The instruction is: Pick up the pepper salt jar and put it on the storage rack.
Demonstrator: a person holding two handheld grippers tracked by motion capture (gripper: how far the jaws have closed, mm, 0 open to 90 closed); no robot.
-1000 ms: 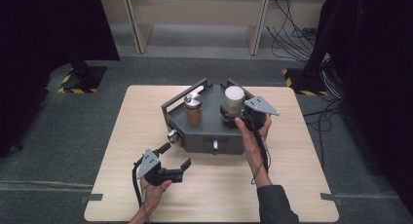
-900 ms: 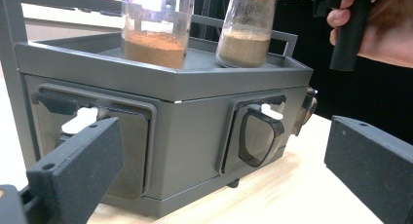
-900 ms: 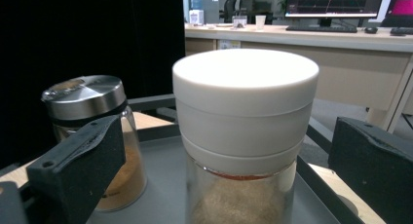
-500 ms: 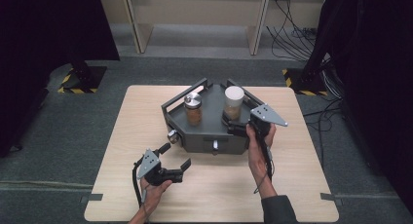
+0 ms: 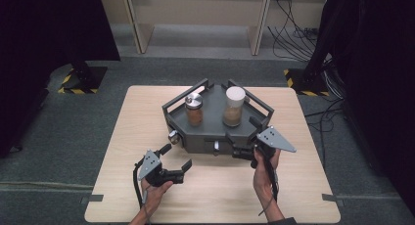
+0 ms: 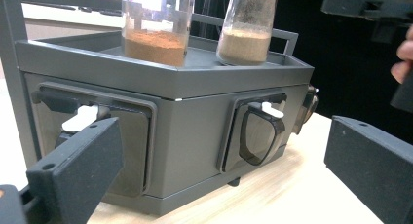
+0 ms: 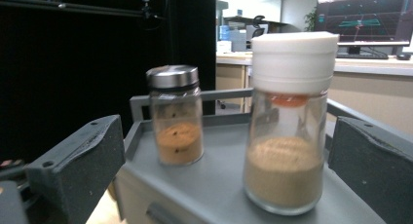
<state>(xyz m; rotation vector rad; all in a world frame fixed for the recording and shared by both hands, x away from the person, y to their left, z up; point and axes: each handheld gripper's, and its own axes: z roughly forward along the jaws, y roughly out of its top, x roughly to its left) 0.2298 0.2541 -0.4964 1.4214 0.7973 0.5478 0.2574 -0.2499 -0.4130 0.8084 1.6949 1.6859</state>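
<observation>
On the wooden table (image 5: 117, 137), the left gripper (image 5: 177, 162) rests low at the near left, jaws spread wide and empty, facing the grey rack (image 5: 215, 137) and its latched front drawers (image 6: 255, 131). Atop the rack stand a steel-capped jar (image 5: 194, 109) of reddish powder and, to its right, a taller white-capped jar (image 5: 234, 106) of tan powder. At the rack's near right corner, the right gripper (image 5: 247, 137) hovers, jaws apart and holding nothing, well short of the white-capped jar.
</observation>
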